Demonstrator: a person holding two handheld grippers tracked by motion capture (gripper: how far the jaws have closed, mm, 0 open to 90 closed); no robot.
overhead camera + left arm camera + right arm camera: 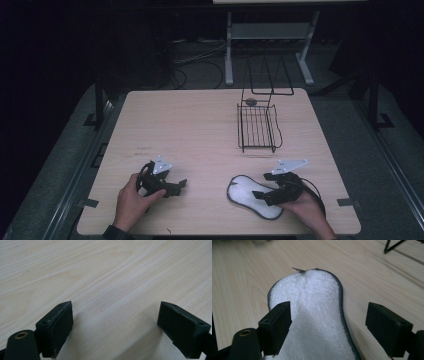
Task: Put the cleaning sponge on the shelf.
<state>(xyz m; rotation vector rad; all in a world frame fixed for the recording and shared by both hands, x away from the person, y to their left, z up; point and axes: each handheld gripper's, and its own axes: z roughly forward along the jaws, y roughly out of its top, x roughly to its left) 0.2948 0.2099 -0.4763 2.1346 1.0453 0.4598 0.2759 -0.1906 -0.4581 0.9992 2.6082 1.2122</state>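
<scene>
High view first: I see the light wooden table (200, 130) with a black wire rack (258, 127) standing towards its far right, and a white terry-cloth pad with a dark grey edge (245, 192) lying flat near the right front. My right gripper (261, 196) sits low over the pad's near end, held by the right hand (310, 210). Right gripper view shows its jaws spread wide, the pad (317, 315) running between them, nothing clamped. My left gripper (181, 186) rests at the near left, well apart from the pad, in the left hand (131, 202). Left gripper view shows its jaws wide apart over bare wood (112, 277)
</scene>
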